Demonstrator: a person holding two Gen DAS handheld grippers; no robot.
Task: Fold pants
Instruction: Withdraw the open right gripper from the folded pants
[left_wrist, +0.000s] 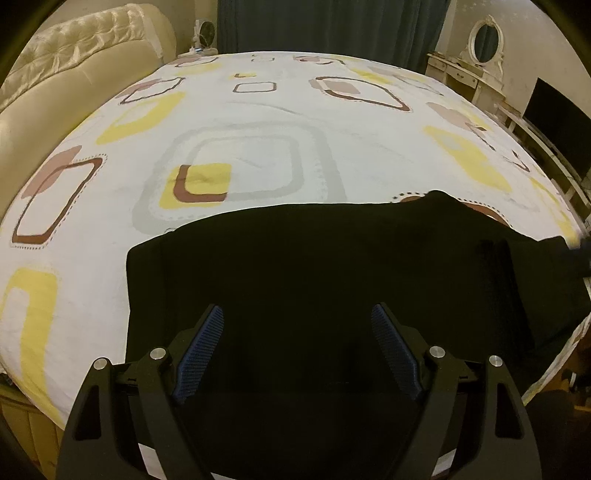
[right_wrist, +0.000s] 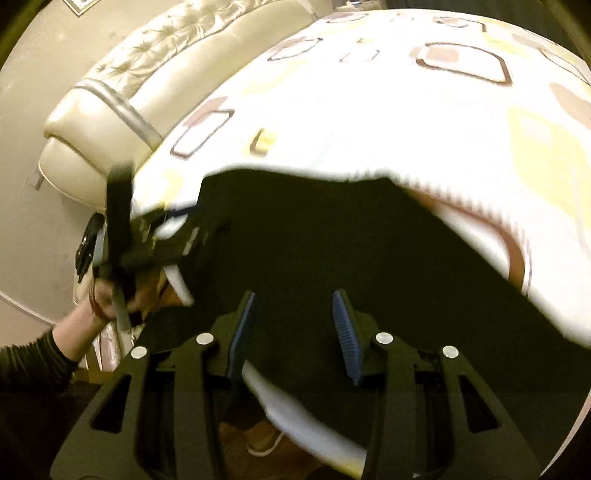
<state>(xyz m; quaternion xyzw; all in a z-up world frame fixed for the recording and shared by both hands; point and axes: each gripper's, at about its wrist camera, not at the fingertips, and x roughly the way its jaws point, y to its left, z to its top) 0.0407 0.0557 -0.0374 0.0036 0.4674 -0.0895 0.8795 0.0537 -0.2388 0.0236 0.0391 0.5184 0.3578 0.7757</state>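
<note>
A: Nearest us, our right gripper (right_wrist: 293, 325) has its pads apart with nothing between them, over the black pants (right_wrist: 332, 251).

B: And our left gripper (left_wrist: 297, 347) is spread wide, empty, above the pants (left_wrist: 314, 266) at the bed's (left_wrist: 258, 122) near edge.

A: Then we should pinch one edge with each, lift evenly, and fold toward the far side.

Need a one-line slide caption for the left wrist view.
Open left gripper above black pants on patterned bedsheet.
</note>
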